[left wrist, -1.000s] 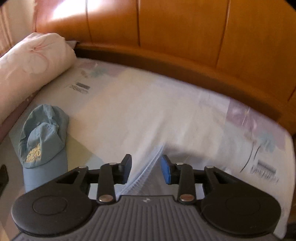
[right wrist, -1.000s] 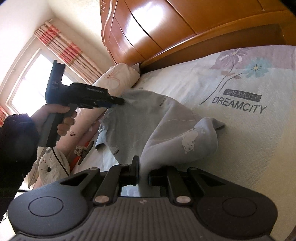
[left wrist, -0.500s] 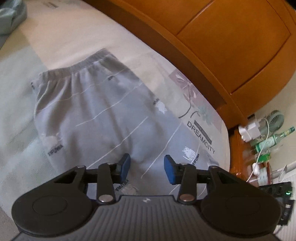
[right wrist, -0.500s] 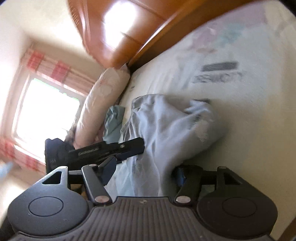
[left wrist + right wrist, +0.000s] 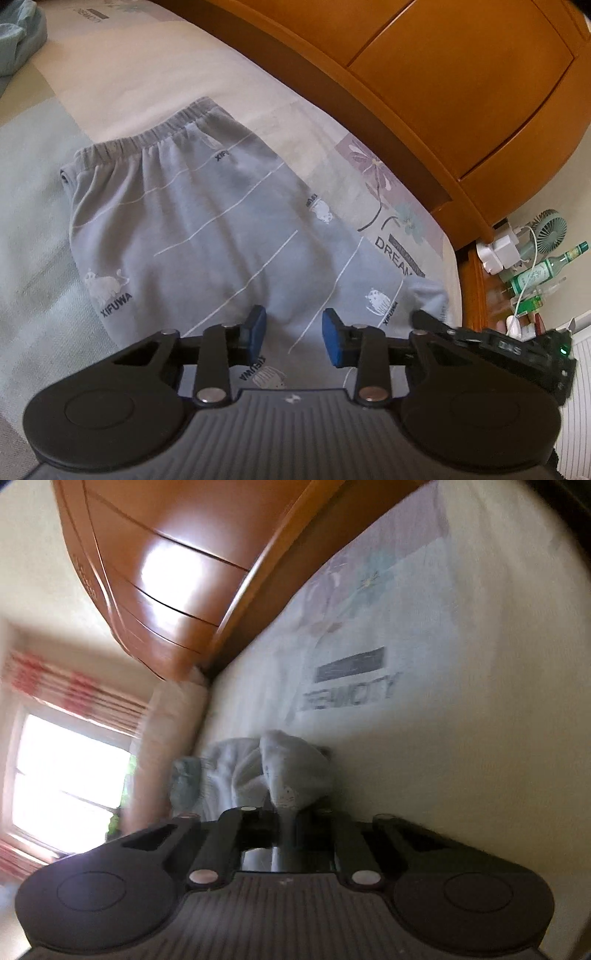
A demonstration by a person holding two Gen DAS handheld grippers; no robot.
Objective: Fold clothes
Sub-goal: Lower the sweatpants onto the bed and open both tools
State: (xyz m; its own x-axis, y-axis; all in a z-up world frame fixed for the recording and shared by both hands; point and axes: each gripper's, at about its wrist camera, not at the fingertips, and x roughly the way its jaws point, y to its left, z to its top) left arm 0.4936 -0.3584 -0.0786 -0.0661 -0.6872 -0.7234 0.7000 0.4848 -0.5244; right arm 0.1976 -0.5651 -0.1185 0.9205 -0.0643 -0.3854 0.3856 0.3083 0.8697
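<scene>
Grey printed trousers (image 5: 207,229) lie spread on the bed, elastic waistband at the far end. My left gripper (image 5: 293,338) hovers over their near part, open and empty, blue pads apart. In the left wrist view the right gripper (image 5: 424,319) reaches in from the right at a folded-up edge of the trousers. In the blurred right wrist view my right gripper (image 5: 290,827) is shut on a bunched fold of the trousers (image 5: 288,771), which rises from between the fingers.
The bed sheet (image 5: 74,110) has flower and DREAMCITY prints. A wooden headboard (image 5: 424,74) runs along the far side. A nightstand (image 5: 524,280) with a bottle, fan and chargers stands at right. A pillow (image 5: 166,738) and window (image 5: 62,775) show left.
The left gripper swung from the bare sheet to above the spread trousers. The right gripper opened half a second ago and is now shut on a fold at the trousers' edge.
</scene>
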